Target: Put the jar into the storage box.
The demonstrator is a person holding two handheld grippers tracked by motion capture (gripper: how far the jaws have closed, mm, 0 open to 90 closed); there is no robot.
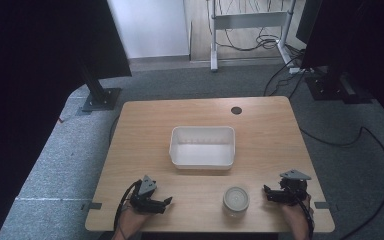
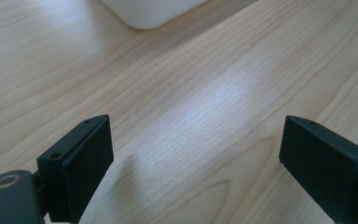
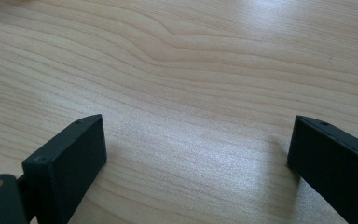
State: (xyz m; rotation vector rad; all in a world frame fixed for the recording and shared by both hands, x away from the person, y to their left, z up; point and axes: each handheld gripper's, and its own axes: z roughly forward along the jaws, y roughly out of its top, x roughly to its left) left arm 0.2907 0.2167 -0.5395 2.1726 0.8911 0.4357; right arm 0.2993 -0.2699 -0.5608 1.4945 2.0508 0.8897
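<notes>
Near table's edge, lidded glass jar [image 1: 236, 200]

Table layout: tub at the centre, jar and both grippers along the near edge.

A tub [image 1: 202, 146] is set at the middle of the wooden table [image 1: 145, 125], with a cable hole [image 1: 236, 110] behind it towards the far edge. A lidded jar [image 1: 236, 201] is placed in front of the tub, near the front edge. The left gripper [image 1: 166, 202] is found well to the jar's left, the right gripper [image 1: 267, 192] just beside the jar on its right.
</notes>
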